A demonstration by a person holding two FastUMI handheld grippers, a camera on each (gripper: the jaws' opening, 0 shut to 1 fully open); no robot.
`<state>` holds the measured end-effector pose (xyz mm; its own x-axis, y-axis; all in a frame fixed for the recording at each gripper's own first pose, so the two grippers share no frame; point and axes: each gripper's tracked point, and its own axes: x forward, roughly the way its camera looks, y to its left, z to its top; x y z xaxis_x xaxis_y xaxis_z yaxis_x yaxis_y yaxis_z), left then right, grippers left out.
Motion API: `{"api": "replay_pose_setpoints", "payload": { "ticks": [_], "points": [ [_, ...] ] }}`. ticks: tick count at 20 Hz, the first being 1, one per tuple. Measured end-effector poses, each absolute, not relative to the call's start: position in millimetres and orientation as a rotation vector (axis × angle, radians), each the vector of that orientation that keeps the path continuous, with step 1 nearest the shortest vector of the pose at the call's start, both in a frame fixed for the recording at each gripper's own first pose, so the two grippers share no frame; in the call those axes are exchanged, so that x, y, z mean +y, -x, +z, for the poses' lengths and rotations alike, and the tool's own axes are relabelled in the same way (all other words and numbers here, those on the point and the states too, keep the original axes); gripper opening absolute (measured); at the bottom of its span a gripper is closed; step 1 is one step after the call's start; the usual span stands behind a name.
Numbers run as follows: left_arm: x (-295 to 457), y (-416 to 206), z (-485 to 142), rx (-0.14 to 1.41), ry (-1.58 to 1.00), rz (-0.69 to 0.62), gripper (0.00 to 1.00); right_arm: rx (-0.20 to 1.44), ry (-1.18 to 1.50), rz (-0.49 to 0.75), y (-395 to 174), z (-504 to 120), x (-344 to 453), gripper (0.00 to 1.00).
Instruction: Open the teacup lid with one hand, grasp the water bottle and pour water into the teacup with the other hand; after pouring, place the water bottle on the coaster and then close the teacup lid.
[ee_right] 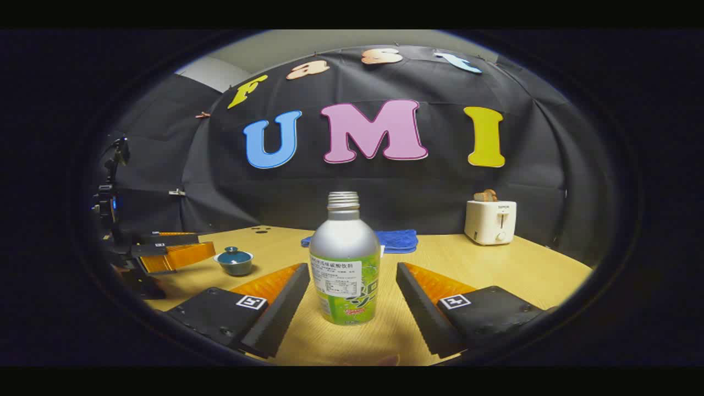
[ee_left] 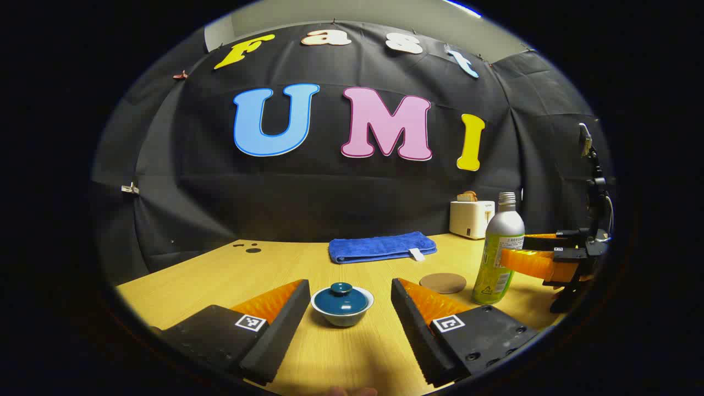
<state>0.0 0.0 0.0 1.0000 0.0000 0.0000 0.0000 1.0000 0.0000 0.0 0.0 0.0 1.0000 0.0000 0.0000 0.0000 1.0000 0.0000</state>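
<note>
Left gripper view: the left gripper (ee_left: 347,308) is spread wide, the lidded teacup (ee_left: 342,304) standing on the table (ee_left: 192,275) between its fingers, untouched. Right gripper view: the right gripper (ee_right: 352,297) is likewise parted, flanking the upright water bottle (ee_right: 344,264) without contact.

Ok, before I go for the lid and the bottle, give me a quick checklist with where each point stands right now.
1. Left claw open and lined up on the teal lidded ceramic teacup: ok.
2. Teal lid with round knob seated on the cup, not yet lifted: ok.
3. Right claw open with the silver aluminium water bottle with green label upright between its fingers, not yet pressed: ok.
4. Bottle cap off, threaded neck bare: ok.
5. Round brown coaster free to receive the bottle: ok.
6. Water level inside the bottle: cannot tell.
</note>
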Motion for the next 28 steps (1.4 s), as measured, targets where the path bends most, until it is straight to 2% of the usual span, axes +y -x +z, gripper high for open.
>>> {"api": "replay_pose_setpoints", "payload": {
  "ticks": [16, 22, 26, 28],
  "points": [
    [1, -1, 0, -0.001, -0.007, 0.004, 0.94, 0.001, -0.002, 0.000, 0, 0, 0, 0.98],
    [5, -25, -1, 0.006, -0.034, -0.004, 0.94, 0.001, -0.002, 0.000, 1, 0, 0, 0.98],
    [14, -49, -11, 0.067, -0.039, 0.001, 0.93, 0.001, -0.002, 0.000, 0, -1, 0, 0.98],
    [16, -56, -17, 0.119, -0.040, -0.002, 0.89, 0.002, -0.002, 0.000, 0, -1, 0, 0.98]
  ]
}}
